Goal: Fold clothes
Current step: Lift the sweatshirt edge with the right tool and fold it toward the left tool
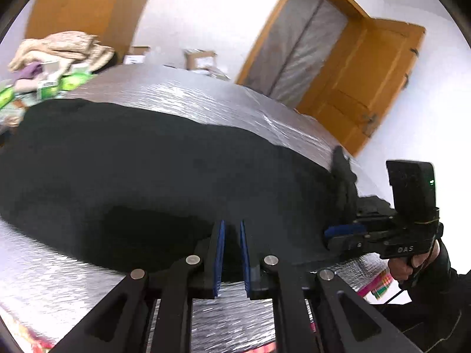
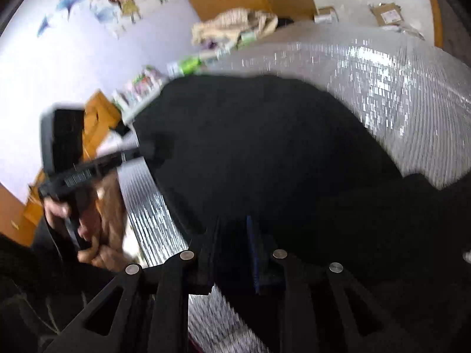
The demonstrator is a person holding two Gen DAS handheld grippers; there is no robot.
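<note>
A black garment (image 1: 147,161) (image 2: 265,147) lies spread on a silver quilted surface (image 1: 206,94) (image 2: 397,73). My left gripper (image 1: 232,223) sits at the garment's near edge. Its blue pads (image 1: 219,250) stand close together with dark cloth pinched between them. In the right wrist view, the left gripper (image 2: 135,154) meets the garment's left edge. My right gripper (image 2: 234,219) is over the garment's other side, its fingers apart and only dark cloth showing behind the gap. The left wrist view shows the right gripper (image 1: 329,232) beside a raised lump of cloth (image 1: 344,176).
A heap of beige clothes (image 1: 64,47) (image 2: 235,23) and green packets (image 1: 70,81) (image 2: 188,63) lie at the surface's far end. Cardboard boxes (image 1: 200,57) (image 2: 385,13) stand behind. A wooden door (image 1: 368,82) is at the right. A person's hands (image 1: 400,267) (image 2: 59,209) hold both grippers.
</note>
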